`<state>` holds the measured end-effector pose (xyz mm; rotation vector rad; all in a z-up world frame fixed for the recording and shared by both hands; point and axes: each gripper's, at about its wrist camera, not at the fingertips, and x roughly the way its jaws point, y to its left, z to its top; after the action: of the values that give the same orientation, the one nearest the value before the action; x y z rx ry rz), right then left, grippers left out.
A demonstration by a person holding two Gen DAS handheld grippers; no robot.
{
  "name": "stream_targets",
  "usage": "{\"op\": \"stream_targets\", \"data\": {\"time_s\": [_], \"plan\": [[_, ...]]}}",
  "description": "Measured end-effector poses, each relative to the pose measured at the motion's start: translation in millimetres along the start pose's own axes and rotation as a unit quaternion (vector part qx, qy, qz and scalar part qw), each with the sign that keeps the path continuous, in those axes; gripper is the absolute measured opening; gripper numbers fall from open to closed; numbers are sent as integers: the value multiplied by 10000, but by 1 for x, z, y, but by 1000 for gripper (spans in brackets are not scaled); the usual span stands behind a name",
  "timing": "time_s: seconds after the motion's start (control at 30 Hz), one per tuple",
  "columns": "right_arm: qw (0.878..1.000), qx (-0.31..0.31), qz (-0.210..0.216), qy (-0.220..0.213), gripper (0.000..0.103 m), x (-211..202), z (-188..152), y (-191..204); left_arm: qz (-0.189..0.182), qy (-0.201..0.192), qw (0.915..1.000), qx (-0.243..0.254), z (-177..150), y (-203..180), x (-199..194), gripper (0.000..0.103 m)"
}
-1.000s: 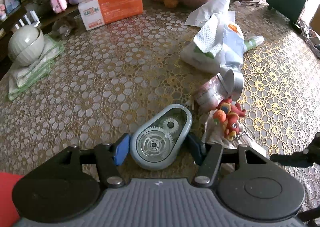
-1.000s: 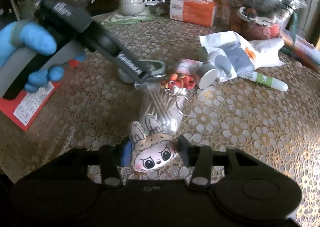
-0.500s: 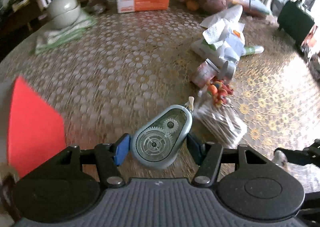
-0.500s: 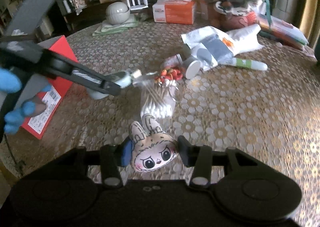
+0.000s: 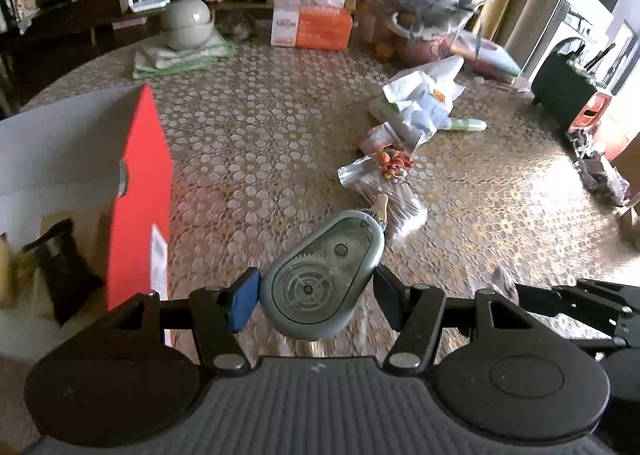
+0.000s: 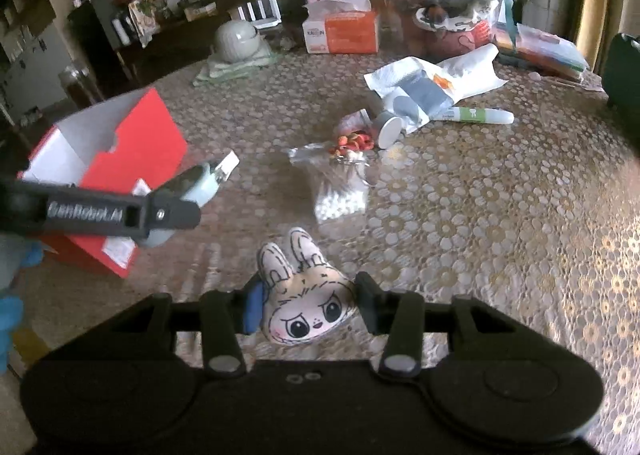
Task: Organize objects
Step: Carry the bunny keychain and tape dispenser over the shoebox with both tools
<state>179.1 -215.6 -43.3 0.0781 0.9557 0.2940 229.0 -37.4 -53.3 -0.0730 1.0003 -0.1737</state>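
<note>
the left gripper [image 5: 316,293] has its two fingers clamped on a grey-blue teardrop-shaped correction tape dispenser with clear gear window [image 5: 326,277], its narrow tip pointing forward past the fingertips and lifted off the table; the same dispenser [image 6: 200,185] shows in the right wrist view, pinched in the dark left fingers above the near side of an open red cardboard box with white inside [image 6: 108,159]. from the left fingers, the box [image 5: 136,191] sits just to the left and slightly ahead, its open top facing up. the right gripper [image 6: 308,305] has its fingers closed on a flat beige bunny-faced charm with big dark eyes [image 6: 306,301], ears pointing forward, held clear of the gold lace-patterned tablecloth [image 6: 480,235]. ahead of the right fingers lies a clear plastic bag of cotton swabs [image 6: 340,191], and just beyond it a small orange-red keychain figure [image 6: 354,141] touching the bag's far end. farther ahead and to the right are a crumpled white plastic bag [image 6: 432,83] and a white and green pen [image 6: 476,117]; an orange tissue box [image 6: 344,33] stands at the far edge
</note>
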Motion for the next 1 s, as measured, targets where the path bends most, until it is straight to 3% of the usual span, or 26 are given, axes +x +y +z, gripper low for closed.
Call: {"op": "stream_targets", "data": {"time_s": [0.47,1.0], "plan": [[9993,-204,96,-315,46,-33,1,62,52,-488,9977,-470,-36,24,-73,61],[9958,-761,368,-361,46,-19,22,157,359,-904,9892,-1094,-46,108,-124,61]]}}
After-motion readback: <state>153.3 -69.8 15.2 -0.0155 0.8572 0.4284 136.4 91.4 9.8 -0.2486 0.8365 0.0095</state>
